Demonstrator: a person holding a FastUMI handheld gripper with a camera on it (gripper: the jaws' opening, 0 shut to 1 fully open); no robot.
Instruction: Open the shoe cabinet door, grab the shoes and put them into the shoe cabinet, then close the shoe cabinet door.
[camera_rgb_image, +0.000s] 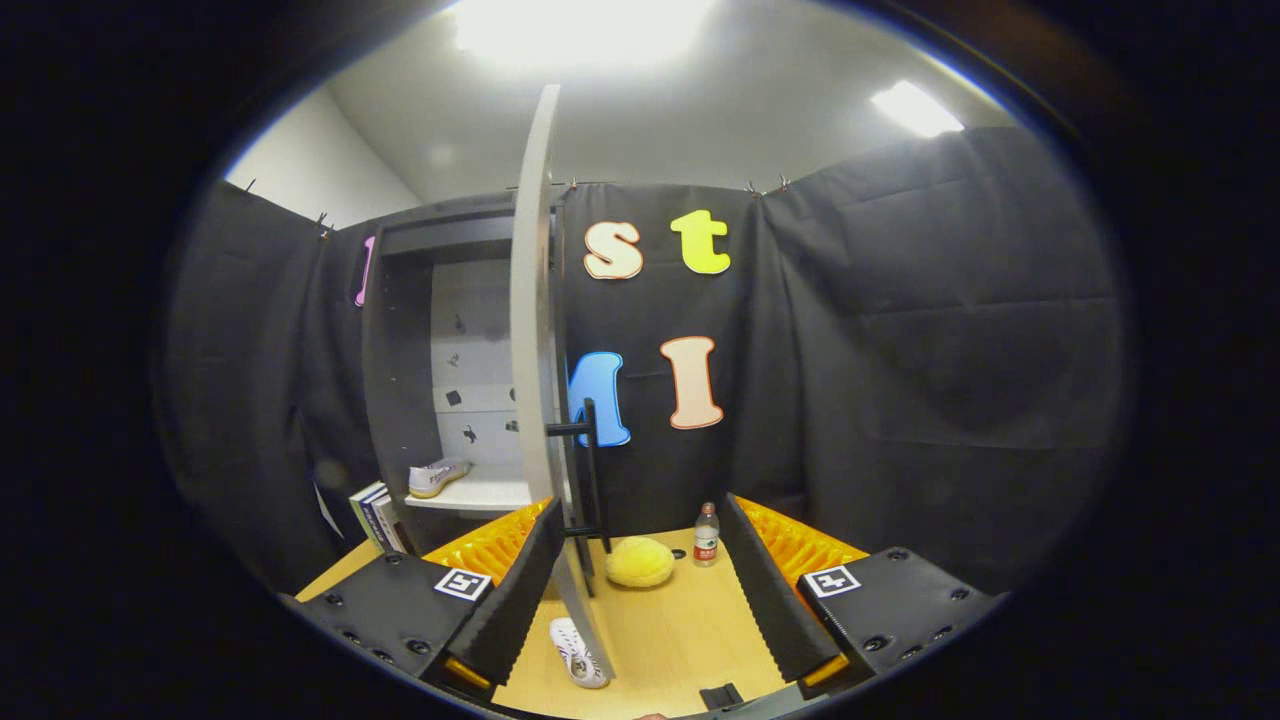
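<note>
The shoe cabinet (400, 340) stands at the back left with its door (535, 330) swung open and seen edge-on. The door's black bar handle (590, 460) faces right. One white shoe (438, 477) rests on the cabinet's shelf (490, 492). A second white shoe (578, 652) lies on the wooden table (680, 630) between my fingers, close to the left one and at the foot of the door's edge. My gripper (640, 512) is open; the door's lower edge runs down between the fingers without both pressing on it.
A yellow fluffy ball (640, 562) and a small water bottle (706, 535) stand on the table just beyond the fingertips. Several books (375, 515) lean at the cabinet's lower left. Black cloth walls close the booth behind and to the right.
</note>
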